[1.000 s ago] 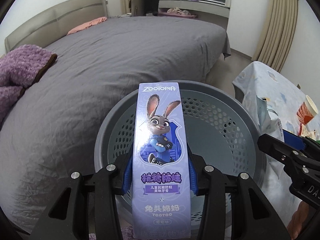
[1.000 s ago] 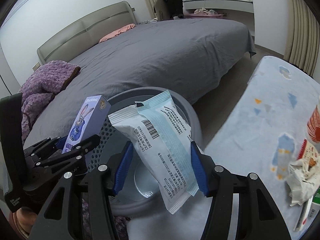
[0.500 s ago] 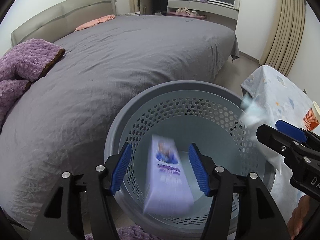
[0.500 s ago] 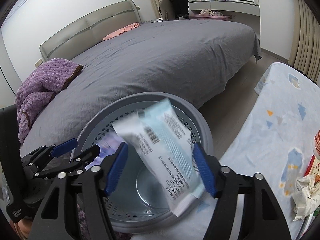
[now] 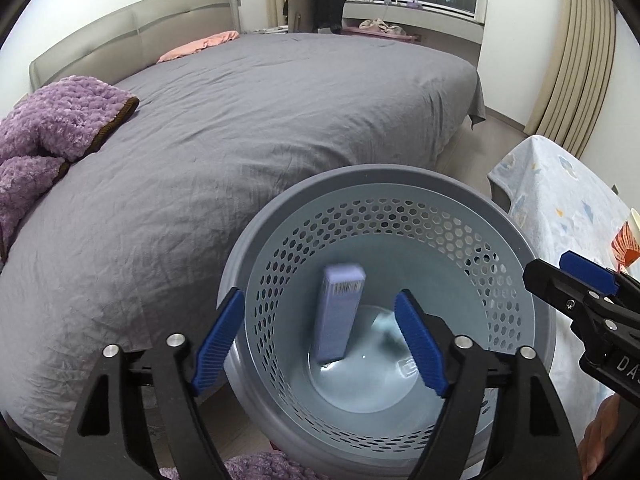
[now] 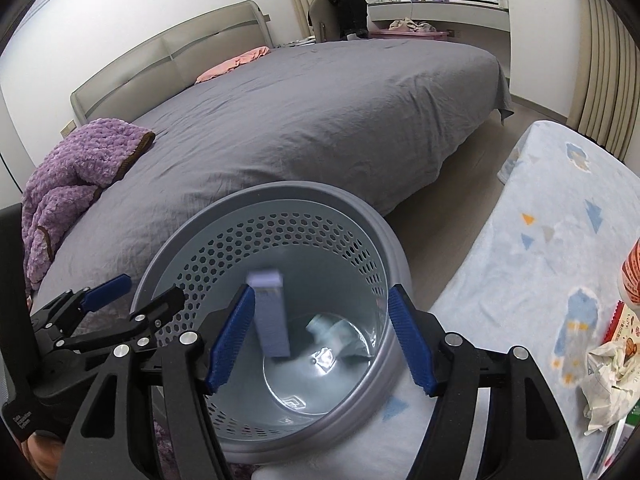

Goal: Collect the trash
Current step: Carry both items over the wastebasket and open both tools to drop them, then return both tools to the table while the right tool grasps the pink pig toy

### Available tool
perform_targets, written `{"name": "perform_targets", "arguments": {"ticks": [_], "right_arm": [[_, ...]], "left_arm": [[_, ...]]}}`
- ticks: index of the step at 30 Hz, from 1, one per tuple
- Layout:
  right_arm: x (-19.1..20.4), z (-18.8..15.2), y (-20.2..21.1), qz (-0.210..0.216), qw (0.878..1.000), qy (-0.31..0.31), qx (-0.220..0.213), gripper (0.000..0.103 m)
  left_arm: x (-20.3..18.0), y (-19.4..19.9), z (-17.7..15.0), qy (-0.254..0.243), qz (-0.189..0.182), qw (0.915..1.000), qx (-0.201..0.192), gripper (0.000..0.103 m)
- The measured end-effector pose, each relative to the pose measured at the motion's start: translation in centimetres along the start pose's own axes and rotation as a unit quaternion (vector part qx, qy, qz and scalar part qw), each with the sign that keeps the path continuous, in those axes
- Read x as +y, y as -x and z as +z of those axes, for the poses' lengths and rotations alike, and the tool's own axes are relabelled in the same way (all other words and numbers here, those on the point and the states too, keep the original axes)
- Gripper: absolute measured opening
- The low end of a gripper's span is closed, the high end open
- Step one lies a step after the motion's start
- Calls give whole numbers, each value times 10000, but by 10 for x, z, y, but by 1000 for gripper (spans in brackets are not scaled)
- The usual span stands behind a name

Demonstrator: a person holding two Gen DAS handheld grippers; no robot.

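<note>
A grey perforated trash basket stands between the bed and the table. Inside it a purple toothpaste box stands on end, blurred, near the bottom. A pale blue-white wrapper lies blurred on the basket floor. My left gripper hangs above the basket, its jaws opening with nothing pressed between them. My right gripper is open over the basket too, with nothing in its grip. Each gripper shows at the edge of the other's view.
A big bed with a grey cover fills the back, with a purple blanket at its left. To the right is a table with a patterned blue cloth carrying crumpled paper and red-printed packaging.
The left gripper let go of the purple box and the right gripper let go of the wrapper. Both fell into the basket. Both pairs of jaws stand wider.
</note>
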State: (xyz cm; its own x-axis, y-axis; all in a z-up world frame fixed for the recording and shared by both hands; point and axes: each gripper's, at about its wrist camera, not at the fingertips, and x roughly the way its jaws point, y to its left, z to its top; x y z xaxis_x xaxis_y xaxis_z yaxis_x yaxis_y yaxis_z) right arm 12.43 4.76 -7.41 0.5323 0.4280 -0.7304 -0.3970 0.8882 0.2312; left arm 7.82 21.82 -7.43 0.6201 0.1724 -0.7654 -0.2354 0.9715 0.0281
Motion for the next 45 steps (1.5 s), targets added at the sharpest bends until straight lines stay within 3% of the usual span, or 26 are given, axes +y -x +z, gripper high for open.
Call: {"name": "perform_targets", "arguments": {"ticks": [10, 18, 33, 45], "right_arm": [[1, -3, 3, -93, 9999, 56, -20, 66], [0, -9, 10, -219, 9997, 103, 7, 66], [-11, -23, 29, -375, 9993, -45, 41, 66], [-42, -53, 68, -587, 9972, -466, 0, 66]], "left_arm": [[1, 2, 1, 40, 50, 10000, -67, 91], [0, 7, 3, 88, -11, 9999, -143, 95], [-12, 16, 3, -52, -157, 9997, -196, 96], [-39, 36, -3, -440, -285, 9979, -386, 96]]}}
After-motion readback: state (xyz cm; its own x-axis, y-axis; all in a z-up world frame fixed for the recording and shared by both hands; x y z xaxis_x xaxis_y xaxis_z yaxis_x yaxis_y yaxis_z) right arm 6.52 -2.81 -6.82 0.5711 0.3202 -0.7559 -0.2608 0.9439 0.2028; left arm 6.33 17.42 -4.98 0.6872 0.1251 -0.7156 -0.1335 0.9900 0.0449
